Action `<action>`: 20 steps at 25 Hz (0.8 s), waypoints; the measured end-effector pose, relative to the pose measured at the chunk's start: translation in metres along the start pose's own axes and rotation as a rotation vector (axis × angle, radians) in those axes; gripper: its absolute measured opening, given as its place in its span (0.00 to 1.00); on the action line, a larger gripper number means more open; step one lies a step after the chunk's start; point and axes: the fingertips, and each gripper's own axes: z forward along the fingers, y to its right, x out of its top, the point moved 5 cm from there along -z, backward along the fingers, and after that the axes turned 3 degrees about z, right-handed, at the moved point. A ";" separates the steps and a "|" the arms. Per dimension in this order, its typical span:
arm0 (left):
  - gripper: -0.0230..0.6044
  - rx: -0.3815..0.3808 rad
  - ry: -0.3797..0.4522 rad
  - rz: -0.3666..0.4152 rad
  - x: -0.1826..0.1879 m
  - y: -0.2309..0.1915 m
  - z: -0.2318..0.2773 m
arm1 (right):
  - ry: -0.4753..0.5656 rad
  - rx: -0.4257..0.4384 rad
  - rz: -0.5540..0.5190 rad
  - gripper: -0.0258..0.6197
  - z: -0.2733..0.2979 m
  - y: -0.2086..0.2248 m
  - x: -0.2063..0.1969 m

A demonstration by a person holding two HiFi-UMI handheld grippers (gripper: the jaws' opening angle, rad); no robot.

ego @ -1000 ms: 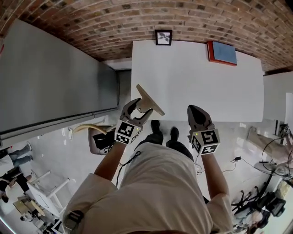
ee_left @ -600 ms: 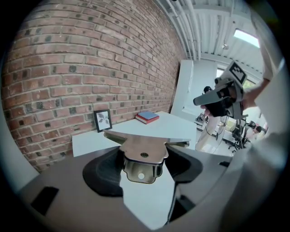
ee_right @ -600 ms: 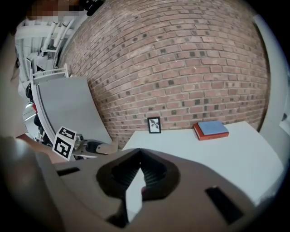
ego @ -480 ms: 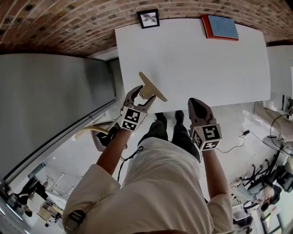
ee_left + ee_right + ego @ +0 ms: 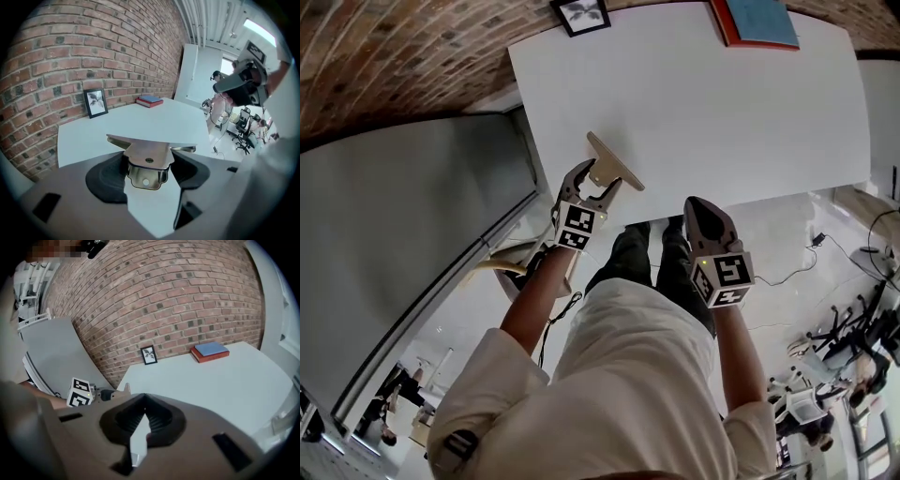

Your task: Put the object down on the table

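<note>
A metal bracket (image 5: pixel 615 169) is pinched by the left tongs (image 5: pixel 592 185), held in the air at the near edge of the white bench (image 5: pixel 722 112). The right tongs (image 5: pixel 701 208) are pressed together, empty. A framed picture (image 5: pixel 579 13) and a book (image 5: pixel 757 21) are set at the far edge, by the brick wall (image 5: pixel 412 56).

The left gripper (image 5: pixel 592 180) holds a tan T-shaped object (image 5: pixel 617 161) by its stem, above the near edge of the white table (image 5: pixel 722 112). The right gripper (image 5: pixel 697 208) is beside it, jaws together and empty. Far beyond both grippers are a framed picture (image 5: pixel 581 14) and a red and blue book (image 5: pixel 757 21).
</note>
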 end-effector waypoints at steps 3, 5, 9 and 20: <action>0.48 -0.002 -0.023 -0.006 -0.009 -0.005 0.015 | -0.014 -0.008 0.013 0.04 0.005 0.003 -0.009; 0.48 -0.001 -0.046 -0.004 -0.016 -0.005 0.025 | -0.021 -0.011 0.024 0.04 0.007 0.005 -0.014; 0.48 0.011 -0.082 0.012 -0.027 -0.003 0.040 | -0.032 -0.013 0.041 0.04 0.009 0.006 -0.025; 0.48 0.060 -0.175 0.073 -0.053 -0.002 0.062 | -0.050 -0.021 0.081 0.04 0.016 0.008 -0.043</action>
